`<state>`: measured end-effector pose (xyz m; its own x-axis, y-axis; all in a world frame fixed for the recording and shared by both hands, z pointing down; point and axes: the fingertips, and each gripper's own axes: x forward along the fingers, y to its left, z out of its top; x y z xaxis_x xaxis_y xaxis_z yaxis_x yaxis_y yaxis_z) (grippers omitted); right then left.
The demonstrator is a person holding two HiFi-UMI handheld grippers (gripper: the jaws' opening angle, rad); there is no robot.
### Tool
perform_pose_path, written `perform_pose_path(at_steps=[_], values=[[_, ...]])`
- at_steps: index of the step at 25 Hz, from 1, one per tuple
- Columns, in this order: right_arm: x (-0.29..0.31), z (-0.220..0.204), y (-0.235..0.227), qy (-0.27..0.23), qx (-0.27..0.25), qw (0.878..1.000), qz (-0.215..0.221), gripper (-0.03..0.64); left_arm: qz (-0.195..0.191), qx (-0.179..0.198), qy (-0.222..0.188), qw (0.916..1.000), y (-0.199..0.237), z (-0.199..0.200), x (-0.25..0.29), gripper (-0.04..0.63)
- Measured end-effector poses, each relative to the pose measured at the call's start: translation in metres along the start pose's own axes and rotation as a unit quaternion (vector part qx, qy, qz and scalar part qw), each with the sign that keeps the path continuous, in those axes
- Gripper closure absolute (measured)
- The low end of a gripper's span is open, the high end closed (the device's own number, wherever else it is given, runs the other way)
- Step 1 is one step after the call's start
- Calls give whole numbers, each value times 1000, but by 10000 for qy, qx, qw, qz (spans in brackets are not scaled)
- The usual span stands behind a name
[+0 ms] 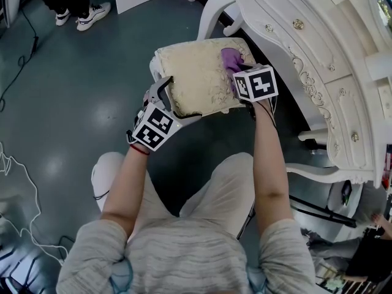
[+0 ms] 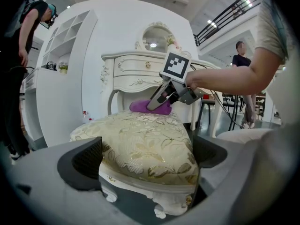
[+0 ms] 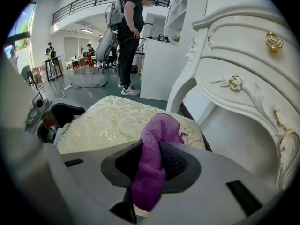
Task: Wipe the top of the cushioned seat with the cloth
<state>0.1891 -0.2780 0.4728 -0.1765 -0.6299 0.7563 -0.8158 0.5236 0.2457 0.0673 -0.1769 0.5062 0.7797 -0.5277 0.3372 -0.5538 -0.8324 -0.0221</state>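
Purple cloth (image 3: pixel 154 146), clamped in the right gripper's (image 3: pixel 151 159) jaws, lies on the cushioned seat's (image 1: pixel 196 81) far right corner; the left gripper's (image 2: pixel 147 159) jaws gape around its near left corner.

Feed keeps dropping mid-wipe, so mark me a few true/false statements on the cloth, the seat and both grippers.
1. The right gripper is shut on the purple cloth. True.
2. The cloth hangs clear of the cushioned seat. False: it touches the seat's top, on the side nearest the white dresser.
3. The left gripper also holds the cloth. False: its jaws stand apart around the seat's near corner.
4. The seat stands beside the dresser. True.
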Motion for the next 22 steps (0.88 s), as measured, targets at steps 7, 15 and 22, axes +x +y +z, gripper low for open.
perform_pose_path(at_steps=[7, 15, 22], values=[[-1, 16, 35, -156, -204, 9994, 232, 518, -17, -3, -13, 10000, 0, 1, 0, 3], [-2, 26, 65, -275, -269, 9983, 443, 518, -43, -13, -20, 10000, 0, 1, 1, 3], [-3, 38, 105, -403, -451, 9956, 718, 518, -53, -12, -31, 10000, 0, 0, 0, 3]])
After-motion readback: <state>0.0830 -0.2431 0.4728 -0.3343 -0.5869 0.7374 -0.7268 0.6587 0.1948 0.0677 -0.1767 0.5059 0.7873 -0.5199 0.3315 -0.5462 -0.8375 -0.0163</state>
